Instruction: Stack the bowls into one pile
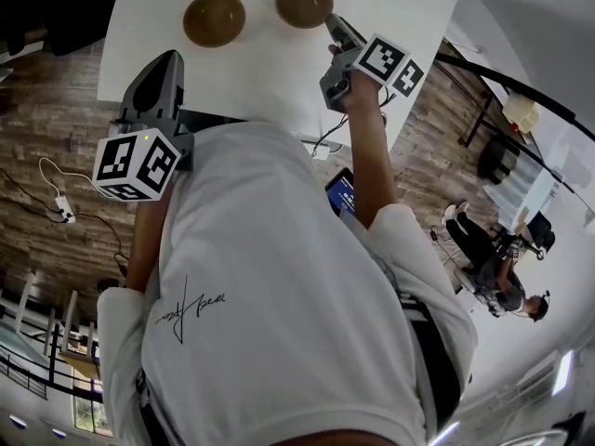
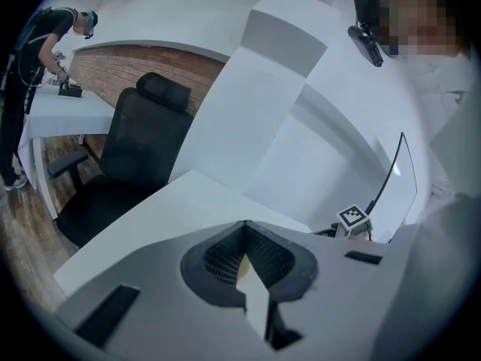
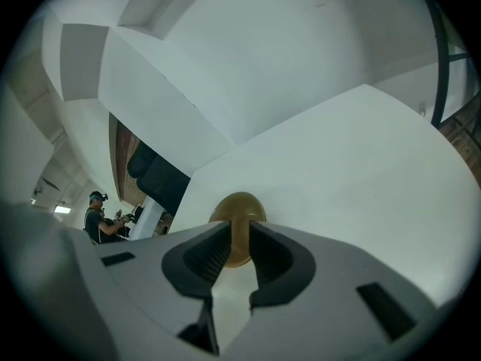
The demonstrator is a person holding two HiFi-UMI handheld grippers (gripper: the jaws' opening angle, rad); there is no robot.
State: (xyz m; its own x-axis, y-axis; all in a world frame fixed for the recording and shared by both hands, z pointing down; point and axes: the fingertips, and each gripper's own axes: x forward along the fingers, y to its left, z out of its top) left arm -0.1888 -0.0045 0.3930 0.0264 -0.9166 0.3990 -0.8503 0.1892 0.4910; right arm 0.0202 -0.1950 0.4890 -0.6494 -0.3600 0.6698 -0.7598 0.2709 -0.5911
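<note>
Bowls, two of them, brown and round, sit side by side and apart on a white tabletop [image 1: 409,7], seen from above over the person's shoulders. The left bowl [image 1: 214,19] stands alone, with nothing touching it. The right bowl [image 1: 304,1] has the right tool [image 1: 337,28] at its right edge.

In the right gripper view, the right tool [image 3: 239,232] pinches that bowl's wall [image 3: 239,205]. A narrow brown strip fills the gap between its two ribbed pads, and the rest of the bowl bulges beyond the tips.

The left tool [image 1: 170,59] hovers at the near left edge of the tabletop, well apart from both bowls and short of the left bowl. In the left gripper view its jaws are pressed together [image 2: 246,228] with nothing gripped between them.

Each tool carries a cube of black-and-white square markers; one cube [image 1: 137,165] is on the left tool and the other cube [image 1: 390,63] is on the right. These are patterns, not letters. The person's white T-shirt [image 1: 279,295] bears a small line of dark cursive script [image 1: 191,309], too small and slanted to read.
</note>
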